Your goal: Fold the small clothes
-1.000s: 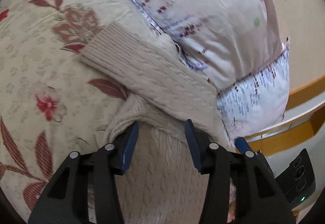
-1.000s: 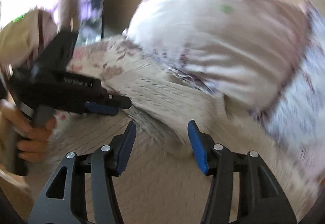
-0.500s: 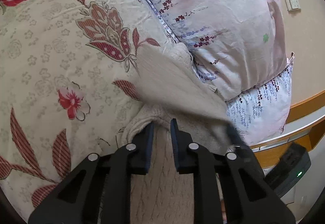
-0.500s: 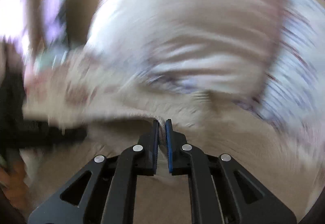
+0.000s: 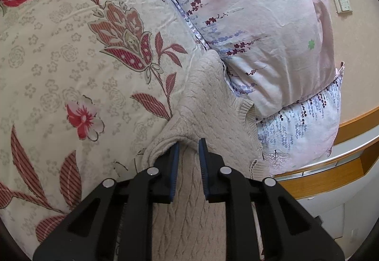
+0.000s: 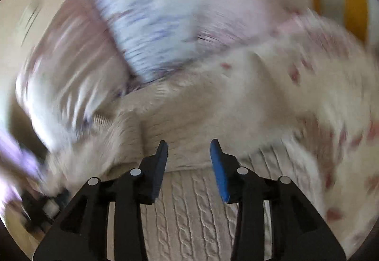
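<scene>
A beige cable-knit sweater (image 5: pixel 208 104) lies on the floral bedspread (image 5: pixel 71 59), its top end against the pillows. My left gripper (image 5: pixel 188 145) is shut on a raised fold of the knit at the sweater's left edge, and the blue pads are close together with fabric bunched around them. The right wrist view is blurred by motion. There my right gripper (image 6: pixel 188 145) hovers over the sweater (image 6: pixel 189 213) with its jaws opening. A folded-over sleeve (image 6: pixel 180 128) lies just beyond the tips, and the pads press on nothing.
Two stacked pink and lilac flowered pillows (image 5: pixel 260 24) stand behind the sweater. A wooden bed frame edge (image 5: pixel 331 166) runs at the right, with wall switches (image 5: pixel 341 0) above it. The bedspread stretches away to the left.
The sleeve that stretched left over the bedspread now lies folded onto the sweater. My left gripper closed on the knit. My right gripper shut, swept sideways while rolling, then opened.
</scene>
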The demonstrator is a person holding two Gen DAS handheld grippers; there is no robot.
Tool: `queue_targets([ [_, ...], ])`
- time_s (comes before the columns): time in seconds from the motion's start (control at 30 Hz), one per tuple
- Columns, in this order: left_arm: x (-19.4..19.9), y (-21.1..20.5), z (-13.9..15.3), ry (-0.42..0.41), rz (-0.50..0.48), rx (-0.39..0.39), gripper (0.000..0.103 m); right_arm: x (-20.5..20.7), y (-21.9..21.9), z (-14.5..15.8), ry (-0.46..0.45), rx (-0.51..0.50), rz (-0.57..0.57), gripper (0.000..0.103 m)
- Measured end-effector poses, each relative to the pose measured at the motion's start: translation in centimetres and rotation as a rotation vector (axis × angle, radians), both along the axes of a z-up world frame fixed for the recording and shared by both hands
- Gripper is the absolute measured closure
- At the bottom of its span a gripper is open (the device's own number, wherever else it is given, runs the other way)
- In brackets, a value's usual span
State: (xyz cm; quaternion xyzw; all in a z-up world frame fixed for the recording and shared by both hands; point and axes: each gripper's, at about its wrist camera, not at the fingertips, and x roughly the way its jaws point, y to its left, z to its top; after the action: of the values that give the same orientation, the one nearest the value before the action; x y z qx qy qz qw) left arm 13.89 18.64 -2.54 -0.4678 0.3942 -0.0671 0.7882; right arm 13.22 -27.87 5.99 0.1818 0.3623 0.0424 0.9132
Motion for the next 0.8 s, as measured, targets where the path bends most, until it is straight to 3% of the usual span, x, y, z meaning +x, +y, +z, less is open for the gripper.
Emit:
queue_targets([
  [0.17,0.0,0.0,0.0,0.001,-0.002,-0.001,0.085,-2.5,11.6,1.6,-0.265,-0.551,0.401,0.063],
  [0.3,0.0,0.0,0.0,0.004,-0.006,-0.006,0.085,-3.0,16.5,-0.3,-0.308,-0.769,0.598,0.063],
  [0.47,0.0,0.0,0.0,0.006,-0.009,-0.01,0.085,-1.1,18.0,-2.7,-0.28,-0.925,0.632,0.063],
  [0.53,0.0,0.0,0.0,0.006,-0.008,-0.01,0.085,-0.4,17.8,-3.1,-0.249,-0.885,0.626,0.078],
  [0.57,0.0,0.0,0.0,0.007,-0.009,-0.01,0.085,-0.2,17.3,-2.8,-0.233,-0.853,0.622,0.096],
  [0.7,0.0,0.0,0.1,0.007,-0.007,-0.01,0.085,0.5,12.3,0.9,-0.245,-0.495,0.445,0.096],
  [0.8,-0.1,0.0,0.1,0.006,-0.008,-0.011,0.085,0.7,4.0,2.8,-0.227,-0.081,0.171,0.096],
])
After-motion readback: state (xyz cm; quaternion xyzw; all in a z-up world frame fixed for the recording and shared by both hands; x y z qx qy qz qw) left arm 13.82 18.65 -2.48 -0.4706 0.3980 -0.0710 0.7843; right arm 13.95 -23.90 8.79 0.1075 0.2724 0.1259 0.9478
